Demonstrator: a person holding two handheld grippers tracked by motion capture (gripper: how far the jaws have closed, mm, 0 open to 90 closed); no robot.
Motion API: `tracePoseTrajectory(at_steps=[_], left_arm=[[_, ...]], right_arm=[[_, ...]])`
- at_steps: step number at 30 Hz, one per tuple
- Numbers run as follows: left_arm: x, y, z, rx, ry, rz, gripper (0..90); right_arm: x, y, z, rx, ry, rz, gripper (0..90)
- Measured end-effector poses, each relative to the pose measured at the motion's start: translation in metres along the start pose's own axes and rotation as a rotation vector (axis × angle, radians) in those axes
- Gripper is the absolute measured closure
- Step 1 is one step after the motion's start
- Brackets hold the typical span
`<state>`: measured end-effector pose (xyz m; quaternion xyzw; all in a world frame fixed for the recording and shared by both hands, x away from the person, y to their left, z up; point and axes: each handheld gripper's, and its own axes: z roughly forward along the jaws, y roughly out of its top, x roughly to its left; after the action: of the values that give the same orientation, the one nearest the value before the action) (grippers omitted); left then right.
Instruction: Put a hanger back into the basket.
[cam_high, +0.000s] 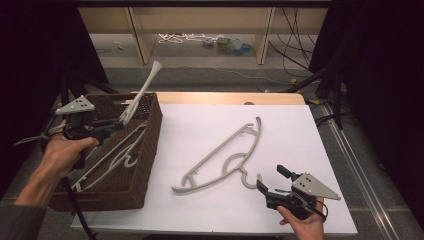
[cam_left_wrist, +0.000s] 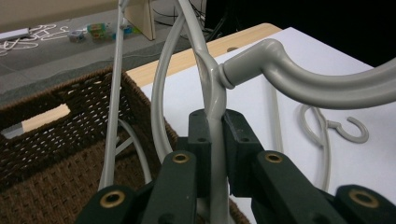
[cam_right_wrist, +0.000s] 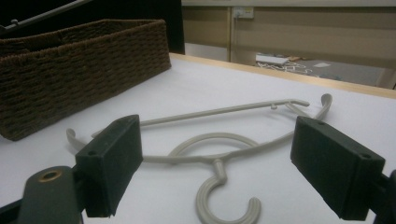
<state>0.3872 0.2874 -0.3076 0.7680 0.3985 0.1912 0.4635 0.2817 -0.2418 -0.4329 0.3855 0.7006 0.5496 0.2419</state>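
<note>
My left gripper (cam_high: 119, 121) (cam_left_wrist: 214, 140) is shut on a grey plastic hanger (cam_high: 142, 89) (cam_left_wrist: 212, 88), holding it tilted up over the brown wicker basket (cam_high: 147, 150) (cam_left_wrist: 51, 163). More grey hangers (cam_high: 117, 152) lie inside the basket. A second grey hanger (cam_high: 225, 157) (cam_right_wrist: 219, 144) lies flat on the white table, hook toward me. My right gripper (cam_high: 271, 178) (cam_right_wrist: 229, 172) is open just in front of that hook, jaws wide apart, touching nothing.
The white tabletop (cam_high: 210, 210) has free room around the flat hanger. A wooden strip (cam_high: 225, 97) runs along the far edge. Beyond it on the floor are cables and small items (cam_high: 230, 46). Dark curtains flank both sides.
</note>
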Motion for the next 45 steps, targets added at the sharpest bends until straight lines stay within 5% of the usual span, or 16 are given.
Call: tracePoseTrajectory(at_steps=[3, 10, 11, 32, 45], left_arm=[[0.005, -0.002, -0.002, 0.026, 0.019, 0.028, 82.1], [0.017, -0.018, -0.003, 0.045, 0.012, 0.012, 82.1], [0.02, -0.02, -0.005, 0.069, 0.02, 0.037, 82.1], [0.041, -0.064, -0.005, 0.159, 0.027, -0.012, 82.0], [0.044, -0.07, 0.013, 0.294, 0.029, 0.01, 81.7]], right_arm=[[0.0, 0.0, 0.0, -0.004, -0.002, -0.002, 17.6], [0.0, -0.001, 0.001, 0.007, -0.009, -0.004, 17.6], [0.0, -0.001, 0.002, -0.001, -0.012, -0.007, 17.6], [-0.001, -0.002, 0.003, 0.0, -0.01, -0.005, 17.2], [0.0, -0.002, 0.003, -0.008, 0.007, 0.002, 17.2]])
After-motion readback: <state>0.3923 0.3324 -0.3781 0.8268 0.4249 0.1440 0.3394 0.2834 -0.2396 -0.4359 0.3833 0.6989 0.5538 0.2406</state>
